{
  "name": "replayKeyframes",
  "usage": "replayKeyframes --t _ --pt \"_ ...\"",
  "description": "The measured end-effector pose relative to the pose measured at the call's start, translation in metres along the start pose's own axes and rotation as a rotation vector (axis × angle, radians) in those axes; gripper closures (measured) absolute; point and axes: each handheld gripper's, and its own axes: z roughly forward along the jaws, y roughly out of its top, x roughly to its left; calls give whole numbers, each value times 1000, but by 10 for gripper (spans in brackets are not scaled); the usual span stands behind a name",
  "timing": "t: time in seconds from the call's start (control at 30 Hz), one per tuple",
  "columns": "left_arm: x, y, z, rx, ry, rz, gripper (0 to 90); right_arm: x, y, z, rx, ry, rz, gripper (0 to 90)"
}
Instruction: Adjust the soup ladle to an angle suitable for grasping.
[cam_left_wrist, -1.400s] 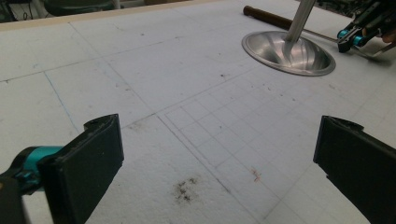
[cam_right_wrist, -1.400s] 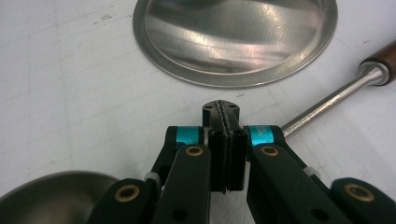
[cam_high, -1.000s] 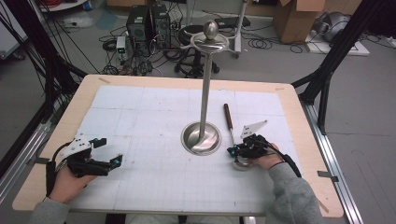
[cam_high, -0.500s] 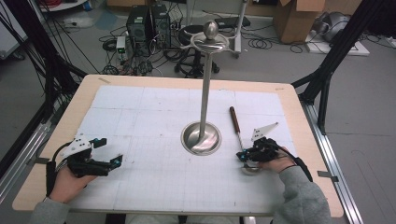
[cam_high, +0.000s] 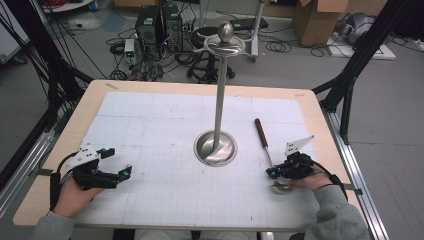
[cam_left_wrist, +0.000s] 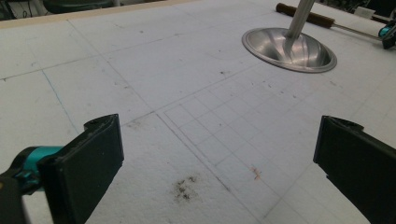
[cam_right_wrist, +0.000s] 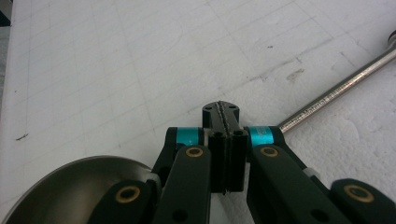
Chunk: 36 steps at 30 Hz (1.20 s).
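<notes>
**Steel ladle under shut right jaws**

Steel ladle (cam_high: 272, 162) lies flat on the white foam mat (cam_high: 165, 130), right of the stand base (cam_high: 215, 148); wooden handle points away, bowl nearest the person. Right gripper (cam_right_wrist: 223, 122): jaws pressed fully together above the shaft near the bowl, nothing clamped between the pads; touching the ladle or not, can't tell. Left gripper (cam_left_wrist: 217, 154): jaws wide apart, empty, low over bare mat, well apart from ladle.

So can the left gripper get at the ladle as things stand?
Probably not directly: the left gripper sits open across the table, with the metal stand between it and the ladle beside the right gripper.
</notes>
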Motion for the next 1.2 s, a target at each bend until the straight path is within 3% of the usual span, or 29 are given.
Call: replayKeyframes --t 0.1,0.23,0.37,0.5,0.6,0.67,1.2 --pt "0 0 0 3 0 0 22 -2 2 -1 -23 -8 1 900" --pt "0 0 0 4 -1 0 22 -6 5 -9 -99 -74 17 900" --pt "0 0 1 4 -3 -1 22 -14 3 -17 -172 -194 59 900" --pt "0 0 2 9 0 0 22 -28 1 -13 -201 -291 114 900" --pt "0 -1 2 12 -2 0 22 -32 2 -11 -223 -319 137 900" --pt "0 -1 2 12 -2 -1 22 -36 2 -10 -246 -313 163 900" --pt "0 -1 4 23 -4 -1 22 -48 13 7 -185 -383 180 900"
